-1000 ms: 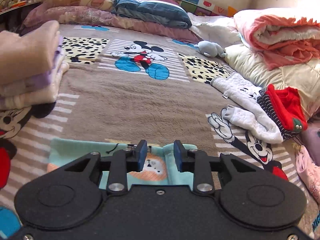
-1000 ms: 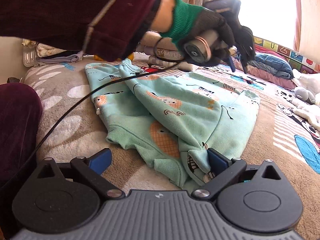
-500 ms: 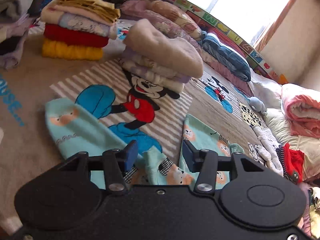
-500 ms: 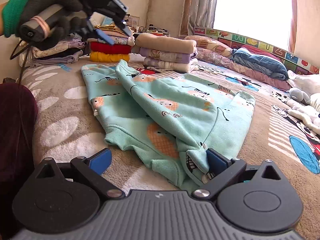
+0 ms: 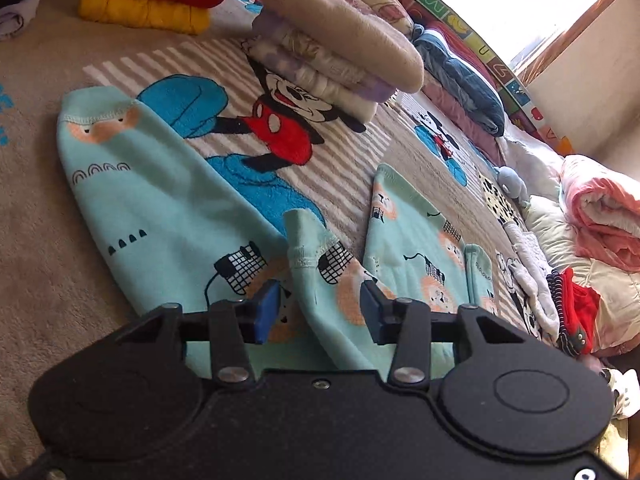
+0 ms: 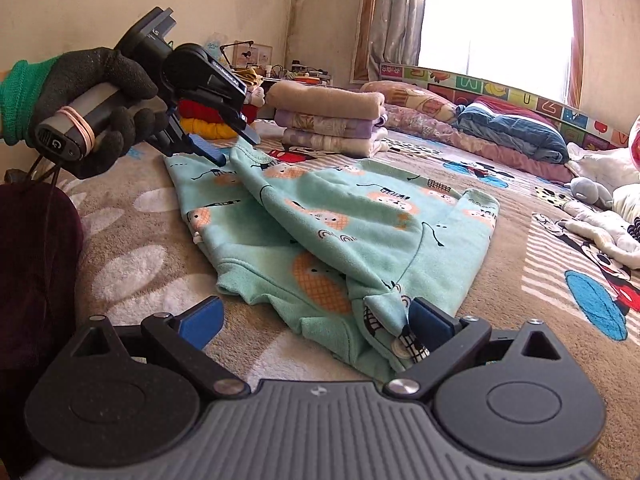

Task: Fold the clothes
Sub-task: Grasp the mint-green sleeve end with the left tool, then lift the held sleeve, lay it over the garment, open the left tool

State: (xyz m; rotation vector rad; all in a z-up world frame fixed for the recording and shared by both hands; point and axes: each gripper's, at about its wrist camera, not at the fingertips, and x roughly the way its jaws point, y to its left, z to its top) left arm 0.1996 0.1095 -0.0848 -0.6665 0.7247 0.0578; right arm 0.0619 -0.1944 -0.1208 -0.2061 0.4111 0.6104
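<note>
Mint onesie [image 6: 340, 232] lies rumpled; gloved left hand [image 6: 88, 100] tilts the left gripper [image 5: 316, 312] downward over a leg cuff, jaws just narrowed but still ungripping, having swung across from mid-bed; right gripper [image 6: 316, 320] gapes wide, unmoved.

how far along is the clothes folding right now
Done: folded stacks sit at the far side of the bed. In hand: the mint printed garment, partly folded; the left gripper has just been closing around its cuff, and the right gripper is open. Left: the loose clothes pile.
</note>
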